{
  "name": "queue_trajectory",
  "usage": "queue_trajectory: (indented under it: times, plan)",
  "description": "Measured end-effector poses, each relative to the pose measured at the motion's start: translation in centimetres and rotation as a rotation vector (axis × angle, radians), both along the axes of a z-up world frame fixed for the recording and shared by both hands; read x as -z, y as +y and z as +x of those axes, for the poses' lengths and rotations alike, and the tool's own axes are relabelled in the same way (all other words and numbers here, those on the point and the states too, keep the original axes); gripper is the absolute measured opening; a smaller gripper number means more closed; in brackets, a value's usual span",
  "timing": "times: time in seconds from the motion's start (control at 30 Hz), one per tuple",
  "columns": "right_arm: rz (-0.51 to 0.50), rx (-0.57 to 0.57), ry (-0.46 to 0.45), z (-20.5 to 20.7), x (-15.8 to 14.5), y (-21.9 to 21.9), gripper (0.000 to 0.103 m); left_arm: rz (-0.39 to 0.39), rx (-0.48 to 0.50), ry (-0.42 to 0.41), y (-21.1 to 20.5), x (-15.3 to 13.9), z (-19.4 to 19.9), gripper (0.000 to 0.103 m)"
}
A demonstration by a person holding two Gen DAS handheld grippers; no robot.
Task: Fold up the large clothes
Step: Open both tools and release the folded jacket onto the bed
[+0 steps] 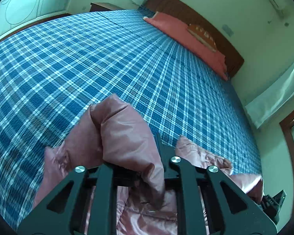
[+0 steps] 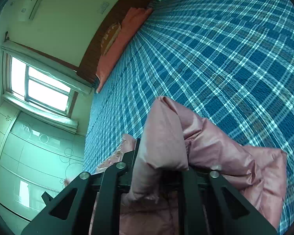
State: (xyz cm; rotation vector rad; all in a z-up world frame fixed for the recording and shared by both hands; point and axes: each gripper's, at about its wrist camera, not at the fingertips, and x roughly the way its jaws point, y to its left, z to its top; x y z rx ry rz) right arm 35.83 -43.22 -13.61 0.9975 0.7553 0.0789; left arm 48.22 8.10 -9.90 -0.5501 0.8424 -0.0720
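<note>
Left gripper clamped on fold of pink quilted satin-finish puffer jacket; right gripper likewise pinching jacket fold; jaws nearly closed, fabric bunched between; rest of jacket sags toward 6 o'clock, above blue plaid bedspread; long axis judged to run gripper to gripper; both hands equally near.

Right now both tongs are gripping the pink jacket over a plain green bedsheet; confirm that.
One thing is wrong: the bedsheet is blue plaid, not plain green, as the left wrist view shows. The rest holds: the left tongs and right tongs each grip a fold of the pink jacket above it.
</note>
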Motion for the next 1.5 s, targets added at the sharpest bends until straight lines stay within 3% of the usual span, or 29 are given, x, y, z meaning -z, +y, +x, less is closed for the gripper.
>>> queue_trajectory:
  times: [0.03, 0.1, 0.17, 0.23, 0.37, 0.47, 0.57, 0.67, 0.77, 0.93, 1.1, 1.2, 1.33, 1.4, 1.5]
  plan:
    - [0.004, -0.007, -0.003, 0.1, 0.0, -0.1, 0.029, -0.010, -0.001, 0.002, 0.1, 0.1, 0.1, 0.025]
    - [0.004, -0.015, -0.029, -0.2, -0.6, 0.0, 0.051, -0.053, 0.002, -0.006, 0.6, -0.1, -0.2, 0.036]
    - [-0.022, -0.002, -0.057, -0.4, -1.6, 0.0, 0.063, -0.076, 0.001, -0.017, 1.1, -0.8, -0.9, 0.052]
    - [-0.052, 0.002, -0.092, -1.2, -2.9, 0.0, 0.067, -0.084, -0.002, -0.036, 1.4, -1.9, -1.7, 0.064]
    - [-0.063, -0.023, -0.107, -2.4, -3.8, 0.6, 0.067, -0.074, -0.016, -0.076, 1.9, -4.2, -3.4, 0.078]
    - [-0.141, -0.074, -0.075, -2.7, -3.7, 2.6, 0.067, -0.005, 0.014, -0.108, 1.4, -5.0, -5.3, 0.078]
    - [-0.288, -0.145, -0.023, -2.2, -3.0, 5.9, 0.066, 0.100, 0.090, -0.076, -0.6, -3.8, -6.2, 0.078]
    - [-0.421, -0.192, -0.005, -0.7, -3.2, 8.8, 0.056, 0.207, 0.130, -0.073, -2.8, -2.6, -6.1, 0.077]
    - [-0.524, -0.260, -0.022, 1.6, -3.4, 12.0, 0.052, 0.237, 0.143, -0.083, -4.1, -1.8, -5.2, 0.077]
    - [-0.623, -0.322, -0.037, 5.4, -2.8, 15.1, 0.052, 0.255, 0.127, -0.045, -5.7, 0.1, -2.1, 0.077]
    - [-0.695, -0.371, 0.073, 7.8, 0.5, 16.6, 0.052, 0.346, 0.147, 0.029, -7.1, 3.2, 0.4, 0.080]
    - [-0.733, -0.368, 0.074, 7.9, 0.1, 17.0, 0.053, 0.413, 0.162, 0.049, -8.1, 3.5, 1.3, 0.080]
    - [-0.700, -0.315, 0.044, 7.2, -1.6, 14.8, 0.053, 0.353, 0.138, 0.019, -6.6, 1.9, 0.2, 0.080]
    - [-0.733, -0.269, 0.060, 7.5, -1.6, 13.3, 0.053, 0.328, 0.095, 0.012, -5.0, 1.6, 0.0, 0.080]
    - [-0.684, -0.246, 0.128, 8.4, 0.3, 11.2, 0.053, 0.293, 0.049, 0.082, -2.9, 3.3, 1.2, 0.080]
